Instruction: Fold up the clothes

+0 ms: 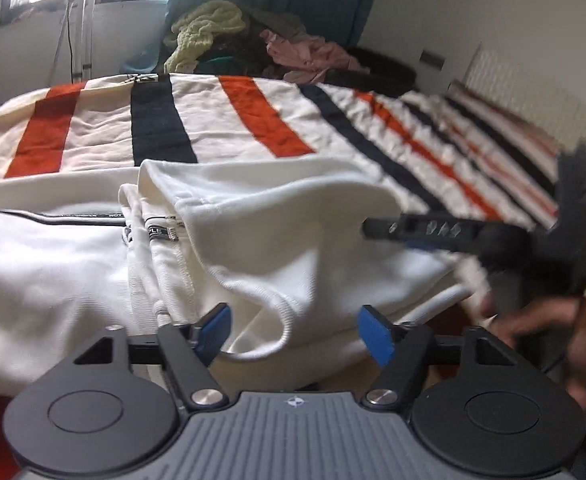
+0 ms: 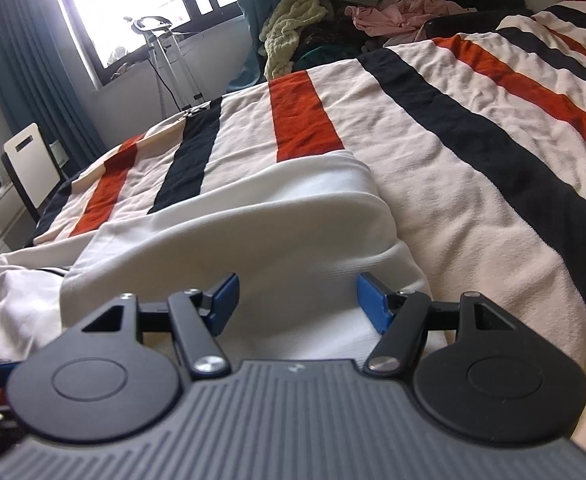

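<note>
A white garment (image 1: 277, 240) with a black-trimmed collar and a ribbed hem lies bunched on the striped bedspread (image 1: 253, 116). My left gripper (image 1: 295, 332) is open just above its ribbed hem, blue pads apart, nothing pinched. To the right in the left wrist view, the blurred right gripper (image 1: 377, 227) hovers over the garment's folded edge, held by a hand (image 1: 541, 320). In the right wrist view my right gripper (image 2: 297, 304) is open, its pads on either side of a raised fold of the white garment (image 2: 229, 224), not closed on it.
A pile of other clothes (image 1: 229, 36), yellow-green and pink, sits at the far side of the bed. A garment steamer stand (image 2: 165, 64) and window are at the back left. Bare striped bedspread (image 2: 473, 128) stretches to the right. A white chair (image 2: 33, 164) stands at the left.
</note>
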{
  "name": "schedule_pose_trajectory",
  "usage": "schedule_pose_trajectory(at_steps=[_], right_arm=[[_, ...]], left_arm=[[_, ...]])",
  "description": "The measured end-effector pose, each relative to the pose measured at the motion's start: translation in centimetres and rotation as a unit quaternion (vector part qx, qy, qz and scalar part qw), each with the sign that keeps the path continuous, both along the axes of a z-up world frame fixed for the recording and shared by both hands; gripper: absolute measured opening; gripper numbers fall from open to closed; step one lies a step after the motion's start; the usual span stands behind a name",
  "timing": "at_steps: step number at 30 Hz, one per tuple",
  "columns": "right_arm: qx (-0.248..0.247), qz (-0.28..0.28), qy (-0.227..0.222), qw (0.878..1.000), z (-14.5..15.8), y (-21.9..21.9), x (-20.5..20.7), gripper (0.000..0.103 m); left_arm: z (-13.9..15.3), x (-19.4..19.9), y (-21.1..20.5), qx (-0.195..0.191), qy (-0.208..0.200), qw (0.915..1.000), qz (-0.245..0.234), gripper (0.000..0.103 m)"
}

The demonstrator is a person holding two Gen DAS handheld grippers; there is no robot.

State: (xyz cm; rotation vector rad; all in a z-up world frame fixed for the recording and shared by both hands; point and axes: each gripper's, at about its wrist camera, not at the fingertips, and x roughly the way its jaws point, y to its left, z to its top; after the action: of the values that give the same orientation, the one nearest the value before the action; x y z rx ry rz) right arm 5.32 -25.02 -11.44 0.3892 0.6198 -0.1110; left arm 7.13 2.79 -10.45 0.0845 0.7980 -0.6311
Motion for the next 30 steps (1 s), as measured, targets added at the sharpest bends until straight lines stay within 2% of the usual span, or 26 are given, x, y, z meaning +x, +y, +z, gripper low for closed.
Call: schedule_pose_trajectory(at_steps=[2,5,6,9,12,13,17,20,23,26,28,30], right_arm=[[-0.001,0.000,-0.001,1.000,0.0,0.0,0.0,0.068],[-0.001,0.000,-0.001,1.000,0.0,0.0,0.0,0.068],[-0.001,0.000,-0.002,1.000,0.0,0.1,-0.1,0.068],[-0.002,0.001,-0.006,1.000,0.1,0.1,-0.2,0.068],[-0.006,0.004,-0.015,1.000,0.3,0.3,-0.4,0.068],[-0.009,0.005,-0.019,1.000,0.5,0.3,-0.4,0.068],[-0.019,0.015,-0.025,0.999,0.7,0.8,-0.3,0.068],[-0.026,0.027,-0.013,0.999,0.4,1.2,0.0,0.068],[-0.012,0.036,0.020,0.999,-0.6,1.2,0.6,0.068],[-0.010,0.037,0.024,0.999,-0.7,1.1,0.7,0.068],[-0.012,0.036,0.024,0.999,-0.7,1.3,0.6,0.068],[-0.015,0.037,0.025,0.999,-0.7,1.5,0.5,0.068]], left_arm=[[-0.6,0.4,-0.4,0.016,-0.004,0.9998,0.005,0.059],[-1.1,1.4,0.0,0.010,-0.001,0.9997,0.021,0.034],[-1.0,1.6,0.4,-0.004,0.005,0.9997,0.025,0.017],[-0.2,2.2,3.0,-0.093,0.035,0.9939,0.046,0.011],[0.1,2.9,6.1,-0.194,0.091,0.9737,0.077,0.010],[0.1,3.0,6.5,-0.205,0.102,0.9700,0.083,0.009],[-0.2,3.0,6.4,-0.175,0.122,0.9725,0.094,0.009],[-0.5,2.9,6.3,-0.152,0.137,0.9735,0.102,0.013],[-0.8,2.9,6.3,-0.129,0.152,0.9738,0.110,0.023],[-0.5,2.7,6.5,-0.122,0.156,0.9735,0.113,0.041],[0.4,2.2,6.7,-0.132,0.148,0.9739,0.110,0.061],[1.4,1.6,7.0,-0.138,0.133,0.9750,0.113,0.071]])
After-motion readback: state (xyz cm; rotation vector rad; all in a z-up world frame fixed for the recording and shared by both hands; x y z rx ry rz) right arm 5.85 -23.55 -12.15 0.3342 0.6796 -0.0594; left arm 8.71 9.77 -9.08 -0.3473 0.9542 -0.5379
